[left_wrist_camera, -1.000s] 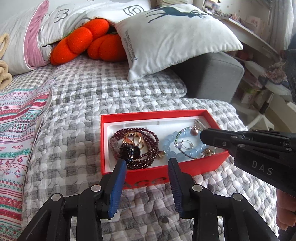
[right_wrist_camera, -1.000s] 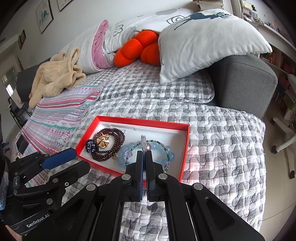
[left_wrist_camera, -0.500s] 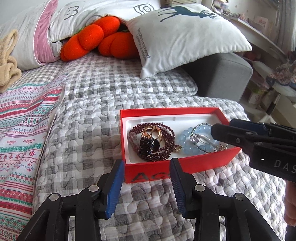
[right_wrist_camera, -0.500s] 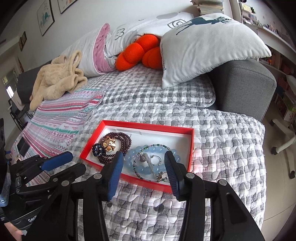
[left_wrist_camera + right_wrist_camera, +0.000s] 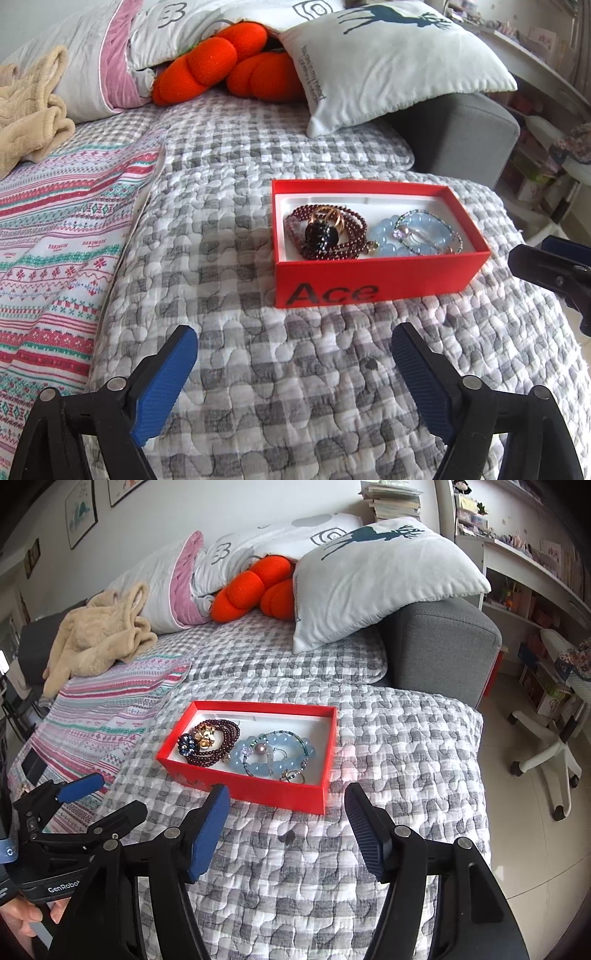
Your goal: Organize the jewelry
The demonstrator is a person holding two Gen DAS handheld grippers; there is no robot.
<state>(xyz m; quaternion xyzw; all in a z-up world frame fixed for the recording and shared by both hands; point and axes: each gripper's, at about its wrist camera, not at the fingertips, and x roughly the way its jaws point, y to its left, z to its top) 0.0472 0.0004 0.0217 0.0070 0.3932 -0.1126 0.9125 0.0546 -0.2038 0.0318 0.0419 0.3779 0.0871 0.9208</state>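
A: Left wrist view first: the left gripper (image 5: pixel 294 365) has its 2 blue pads spread wide with nothing between them, hovering over the checked quilt (image 5: pixel 229 258). The red box (image 5: pixel 376 275) sits at 12 o'clock, near but apart from the pads.

B: The right gripper (image 5: pixel 286 825) is parted and empty too, with the box at 12 o'clock, just beyond its tips.

A: Inside, the garnet bead bracelet (image 5: pixel 347 240) lies at the box's 9 o'clock end with a dark-stoned ring (image 5: pixel 320 236) on top; the pale blue bead bracelet (image 5: pixel 391 236) lies toward 3 o'clock.

B: My guess is these are light, limp strands with slippery beads. Pinch across 1 strand, not a single bead. The thin green chain (image 5: pixel 275 771) looks delicate and tangled.

A: Writing?

B: "Ace" on the box front; "GenRobo" on the left gripper's body; the pillow (image 5: pixel 373 572) text is too small.
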